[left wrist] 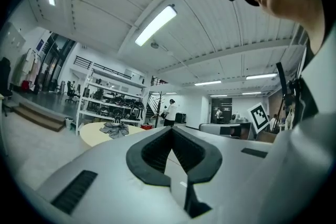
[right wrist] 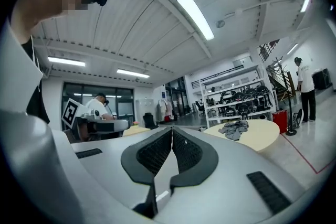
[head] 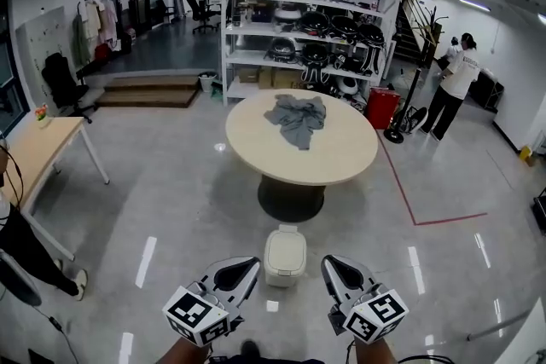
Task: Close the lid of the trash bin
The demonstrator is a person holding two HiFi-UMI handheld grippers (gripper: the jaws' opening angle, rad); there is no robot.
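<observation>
Left gripper: jaws pressed together, nothing between them. Right gripper: same, tips meeting, empty. Both are held low in front of the person and aimed forward and up. Their own views show ceiling and the far room, no bin.

Trash bin: white, on the floor between the two grippers, at the person's 12 o'clock. Left gripper sits at its 8 o'clock, right at its 4 o'clock, both near, neither touching. Lid: from overhead it looks about flat over the body; can't tell if it is fully seated or ajar. Small tab at the bin's 12 o'clock edge, hinge or pedal, unclear.

Risks, my read:
- The bin looks like light plastic on a glossy floor. An off-centre or sideways push could slide or tip it instead of seating the lid.
- The closed jaw tips are narrow, so a press near the rim could skid off the smooth top.
- Neither gripper camera sees the bin, so aim rests on the head view alone. A miss is easy.
- If both grippers go in together they could knock each other, because the gap over the bin is tight.
- The table base of the round table is near at the bin's 12 o'clock, so a bin shoved forward could bump it.

Grey cloth on the table is not involved.
</observation>
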